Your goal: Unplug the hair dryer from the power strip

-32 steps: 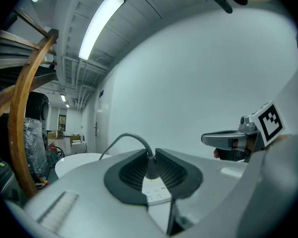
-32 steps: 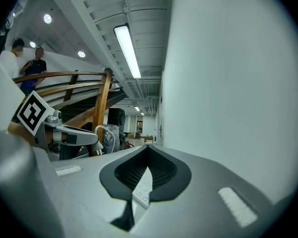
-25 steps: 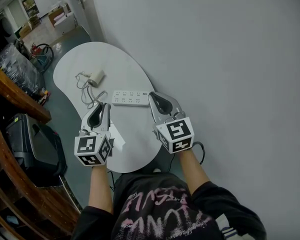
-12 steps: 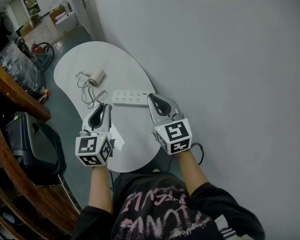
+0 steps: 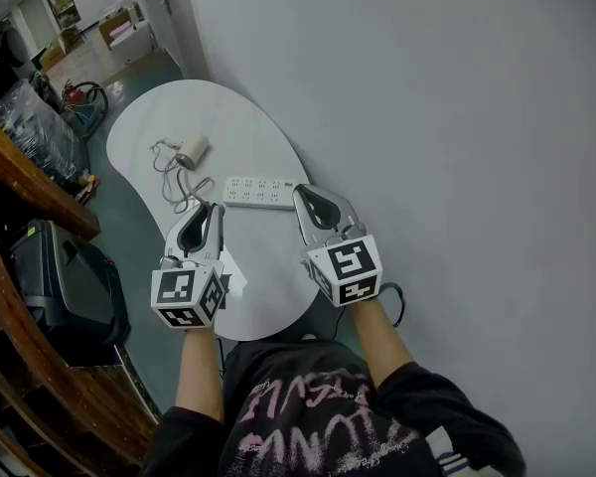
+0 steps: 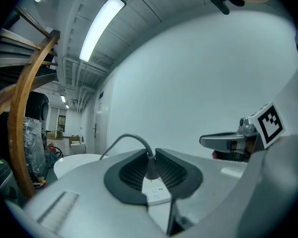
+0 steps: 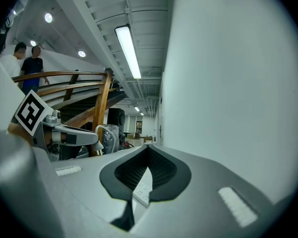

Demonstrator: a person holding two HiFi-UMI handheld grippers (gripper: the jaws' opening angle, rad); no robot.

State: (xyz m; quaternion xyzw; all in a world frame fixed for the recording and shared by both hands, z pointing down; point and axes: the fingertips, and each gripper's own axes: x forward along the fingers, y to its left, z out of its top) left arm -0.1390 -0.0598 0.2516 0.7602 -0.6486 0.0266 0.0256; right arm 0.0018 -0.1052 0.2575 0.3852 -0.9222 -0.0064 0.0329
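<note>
On the white table (image 5: 240, 132), toward its far-left edge, lies the hair dryer (image 5: 191, 152), a small pale, rounded body with its thin cord (image 5: 171, 189) looping loosely on the table toward the near side. The power strip (image 5: 259, 193), a flat white plastic bar, lies at the table's wall-side edge, apart from the dryer.

The left gripper (image 5: 208, 211) is clenched on the thick grey end of the cord, apparently the plug (image 6: 150, 166), between ribbed dark pads. The strip shows below it, seemingly not touching, so the plug looks already free. The right gripper (image 5: 306, 197) is clenched on nothing, just beside the strip's near end.

The likeliest trouble is the smooth, round rubbery cord slipping out of so narrow a pinch. Pulling it further could also drag the light dryer across the slick tabletop toward an edge, since nothing weighs it down. The loose loops could snag. The strip is unanchored too and could slide if bumped.
</note>
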